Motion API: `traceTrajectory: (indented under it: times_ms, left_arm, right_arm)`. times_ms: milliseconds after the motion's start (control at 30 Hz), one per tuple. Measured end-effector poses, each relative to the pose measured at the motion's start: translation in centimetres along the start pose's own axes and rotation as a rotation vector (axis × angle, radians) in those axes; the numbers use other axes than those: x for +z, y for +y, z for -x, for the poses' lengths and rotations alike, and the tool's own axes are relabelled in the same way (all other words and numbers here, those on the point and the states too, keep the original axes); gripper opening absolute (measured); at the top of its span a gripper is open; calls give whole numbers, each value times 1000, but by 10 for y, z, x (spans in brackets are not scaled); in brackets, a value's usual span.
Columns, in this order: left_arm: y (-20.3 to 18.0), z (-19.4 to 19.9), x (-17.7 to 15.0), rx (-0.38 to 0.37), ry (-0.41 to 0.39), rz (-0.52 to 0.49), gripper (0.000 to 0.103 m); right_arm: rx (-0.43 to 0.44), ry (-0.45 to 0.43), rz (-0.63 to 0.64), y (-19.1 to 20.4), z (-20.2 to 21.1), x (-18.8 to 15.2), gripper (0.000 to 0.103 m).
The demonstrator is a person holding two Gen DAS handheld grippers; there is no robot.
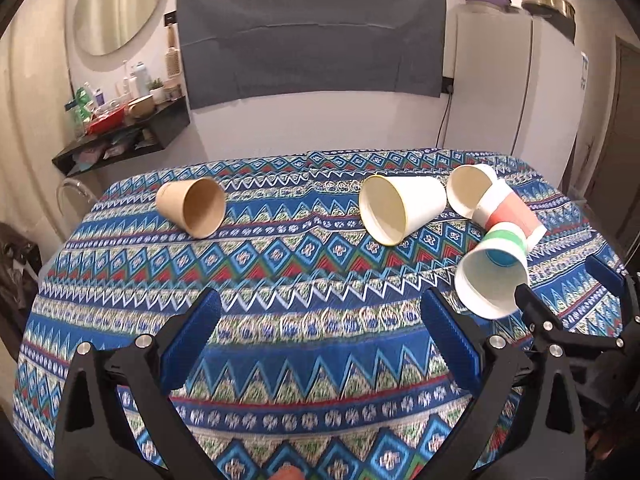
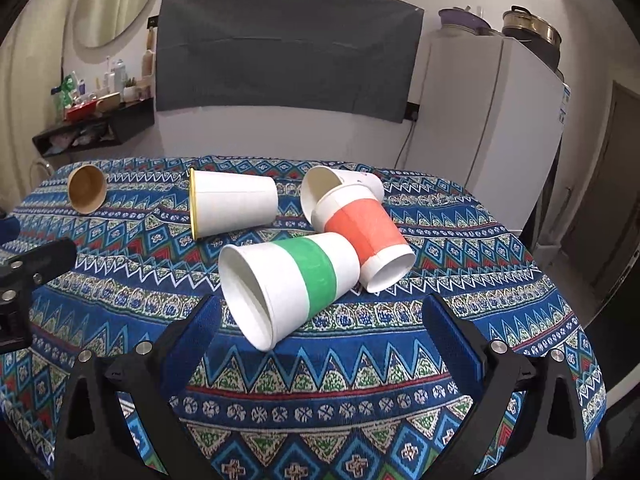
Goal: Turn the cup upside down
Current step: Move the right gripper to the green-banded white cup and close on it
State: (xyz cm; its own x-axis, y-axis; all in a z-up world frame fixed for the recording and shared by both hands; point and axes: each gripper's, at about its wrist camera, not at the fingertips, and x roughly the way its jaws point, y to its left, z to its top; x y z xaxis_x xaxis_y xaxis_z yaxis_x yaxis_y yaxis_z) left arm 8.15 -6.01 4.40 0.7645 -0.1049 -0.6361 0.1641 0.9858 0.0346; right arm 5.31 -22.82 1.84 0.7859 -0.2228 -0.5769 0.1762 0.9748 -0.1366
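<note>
paper cups, five in all, lie on their sides on a patterned tabletop [image 2: 400, 420]: one brown cup [image 2: 87, 189], two white, one red-banded, one green-banded cup [image 2: 288, 284] (nearest). both pairs of tongs, left tongs [image 1: 316, 344] and right tongs [image 2: 320, 344], gape apart, holding nothing.

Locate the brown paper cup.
The brown paper cup lies on its side at the table's far left, apart from the yellow-rimmed white paper cup to its right.
</note>
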Motion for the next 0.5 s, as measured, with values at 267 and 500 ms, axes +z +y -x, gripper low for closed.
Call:
traceTrajectory:
  times_ms: [267, 500]
  left_arm:
    - [-11, -32, 6, -34, 67, -21, 98]
    - [-12, -36, 1, -39, 87, -34, 98]
  right_arm:
    - [-19, 81, -52, -8, -28, -1, 44]
    - [43, 135, -108, -20, -37, -8, 7]
